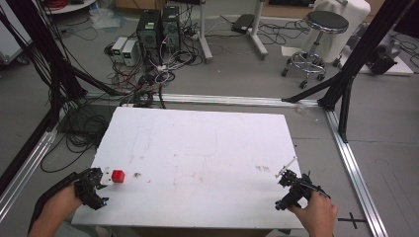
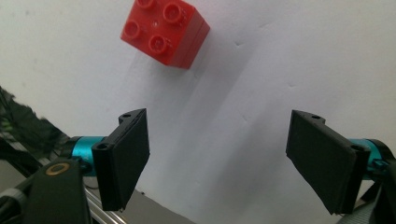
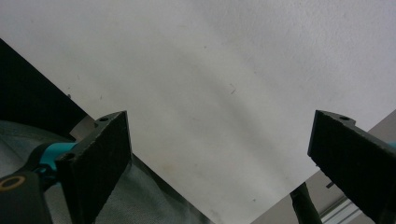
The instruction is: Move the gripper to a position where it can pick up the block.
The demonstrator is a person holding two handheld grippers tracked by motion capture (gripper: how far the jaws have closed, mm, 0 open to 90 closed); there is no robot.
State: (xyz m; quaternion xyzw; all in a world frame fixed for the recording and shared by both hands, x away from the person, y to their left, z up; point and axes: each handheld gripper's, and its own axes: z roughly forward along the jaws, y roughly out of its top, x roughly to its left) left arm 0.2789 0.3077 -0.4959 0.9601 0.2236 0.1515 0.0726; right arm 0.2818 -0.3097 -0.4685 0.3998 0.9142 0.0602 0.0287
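A small red studded brick [image 1: 118, 176] lies on the white table [image 1: 197, 158] near its front left corner. My left gripper [image 1: 101, 178] rests just left of it, at the table's edge. In the left gripper view the red brick [image 2: 164, 31] sits ahead of the jaws, apart from them, and the left gripper [image 2: 219, 158] stands open with bare table between its pads. My right gripper [image 1: 286, 183] is held over the front right corner of the table. Seen from its own camera, the right gripper [image 3: 219, 163] is open, with nothing between the pads.
Faint stains and marks [image 1: 264, 169] dot the table's front half. Beyond the table are cables [image 1: 143, 74], computer towers [image 1: 158, 27] and a stool [image 1: 316, 44] on the floor. Black frame posts [image 1: 346, 74] and aluminium rails [image 1: 356, 168] flank the table.
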